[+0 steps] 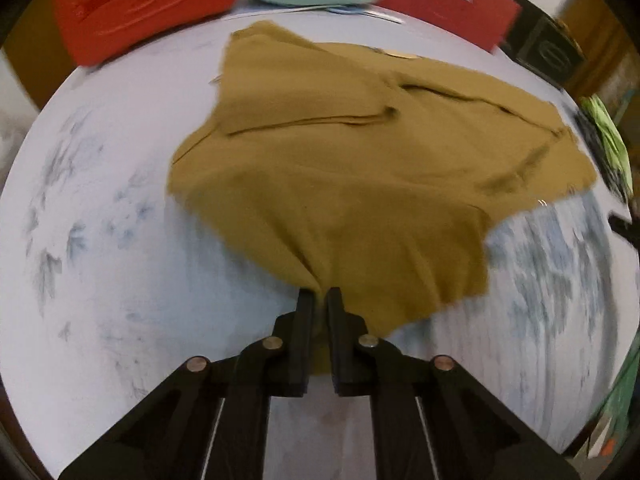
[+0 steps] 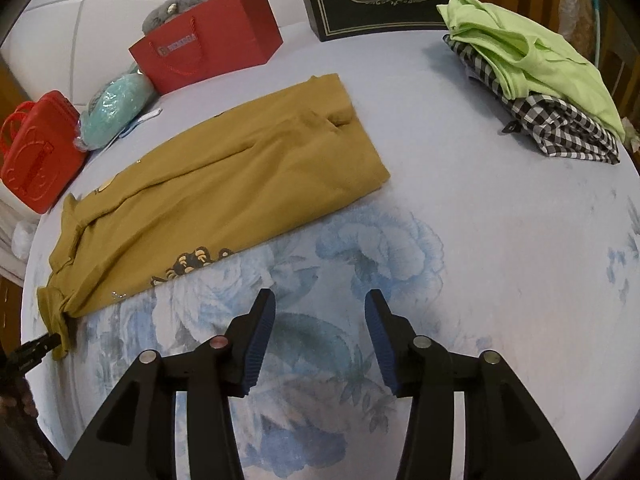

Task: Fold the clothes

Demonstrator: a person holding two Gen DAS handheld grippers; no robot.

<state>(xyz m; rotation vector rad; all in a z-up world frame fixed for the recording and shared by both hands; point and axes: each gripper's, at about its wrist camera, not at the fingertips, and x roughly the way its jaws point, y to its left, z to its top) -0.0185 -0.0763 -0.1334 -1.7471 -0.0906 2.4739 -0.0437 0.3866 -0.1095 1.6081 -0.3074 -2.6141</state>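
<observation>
Meanwhile one mustard garment (image 2: 224, 184), two grippers: left gripper (image 1: 320, 294) pinching it.

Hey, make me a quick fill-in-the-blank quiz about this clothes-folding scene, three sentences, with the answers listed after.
1. The left hand-held gripper is shut on a corner of the ____-coloured garment.
2. The right hand-held gripper hovers over the bedsheet with its jaws ____.
3. The light green garment lies on top of a black-and-white ____ one.

Answers: mustard; open; checked
</observation>
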